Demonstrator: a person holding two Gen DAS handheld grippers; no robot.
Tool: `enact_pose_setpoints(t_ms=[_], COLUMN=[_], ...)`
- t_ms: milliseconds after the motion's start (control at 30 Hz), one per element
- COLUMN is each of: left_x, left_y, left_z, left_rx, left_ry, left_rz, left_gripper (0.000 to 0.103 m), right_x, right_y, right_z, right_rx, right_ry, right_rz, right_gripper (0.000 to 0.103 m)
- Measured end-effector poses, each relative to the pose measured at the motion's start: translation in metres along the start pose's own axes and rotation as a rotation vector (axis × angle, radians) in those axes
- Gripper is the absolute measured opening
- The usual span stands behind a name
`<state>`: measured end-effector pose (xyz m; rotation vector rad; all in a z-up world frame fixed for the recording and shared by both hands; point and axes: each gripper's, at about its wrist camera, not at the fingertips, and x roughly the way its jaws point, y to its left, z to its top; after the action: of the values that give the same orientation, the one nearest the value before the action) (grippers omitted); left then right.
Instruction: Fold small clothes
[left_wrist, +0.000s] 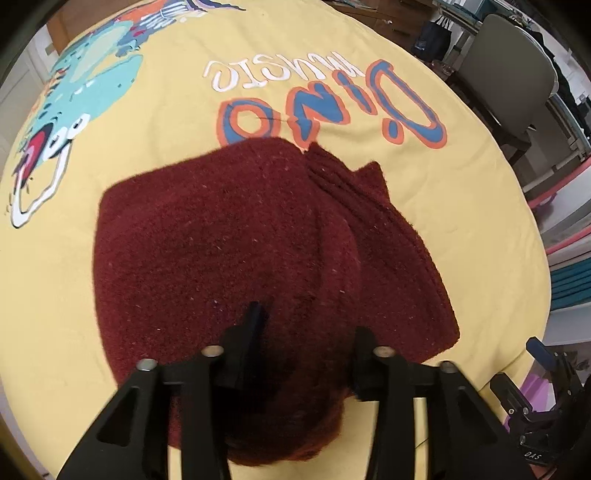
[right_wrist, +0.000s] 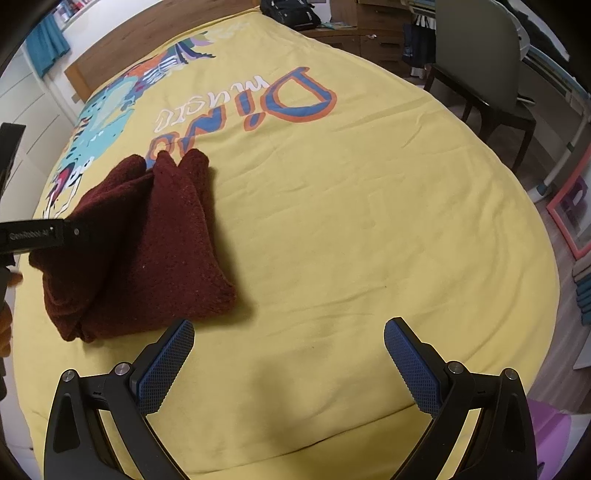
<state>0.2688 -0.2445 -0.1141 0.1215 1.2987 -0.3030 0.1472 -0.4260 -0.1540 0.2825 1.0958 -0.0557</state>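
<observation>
A dark red knitted garment (left_wrist: 221, 240) lies folded on the yellow dinosaur-print bedsheet (left_wrist: 461, 221). My left gripper (left_wrist: 308, 321) points down onto its near part, jaws apart, one blue-padded fingertip (left_wrist: 255, 314) resting on the knit; no fold shows pinched between the pads. In the right wrist view the garment (right_wrist: 147, 240) sits left of centre, with the left gripper's black body (right_wrist: 37, 236) over its left side. My right gripper (right_wrist: 288, 350) hangs wide open above bare sheet (right_wrist: 369, 221), just right of the garment's near corner, holding nothing.
A grey chair (right_wrist: 480, 74) stands beyond the bed's right side, a black bag (right_wrist: 291, 11) at the far end. On the floor to the right are a pink-framed panel (right_wrist: 569, 214), a stack of folded cloths (right_wrist: 585, 291) and a purple stool (right_wrist: 550, 435).
</observation>
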Motion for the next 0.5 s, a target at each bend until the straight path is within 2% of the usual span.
enact_pose_setpoints(t_ms=[100,167,233,300,500], left_x=[-0.01,-0.02,-0.031,-0.042,-0.067], left_y=[0.004,0.006,0.007,0.01,0.036], left_z=[0.002,0.003,0.004,0.005,-0.002], left_rx=[-0.007,0.002,0.011,0.015,0.003], left_ry=[-0.013,-0.041,-0.076,-0.101,-0.14], left_rz=[-0.002,-0.002,0.015,0.008,0.022], left_gripper=[0.078,0.084,0.097,0.102,0.102], right_x=[-0.001,-0.001,-0.001,-0.002,-0.01], right_y=[0.003,0.007,0.011,0.016,0.041], right_z=[0.002,0.003,0.004,0.005,0.018], right_rx=[-0.008,-0.014,-0.021,-0.035,-0.096], right_ry=[-0.004,-0.003,-0.005,-0.011,-0.031], right_rz=[0.001,0.003,0.001,-0.003,0.01], right_gripper=[0.103,0.103,0.103,0.103,0.103])
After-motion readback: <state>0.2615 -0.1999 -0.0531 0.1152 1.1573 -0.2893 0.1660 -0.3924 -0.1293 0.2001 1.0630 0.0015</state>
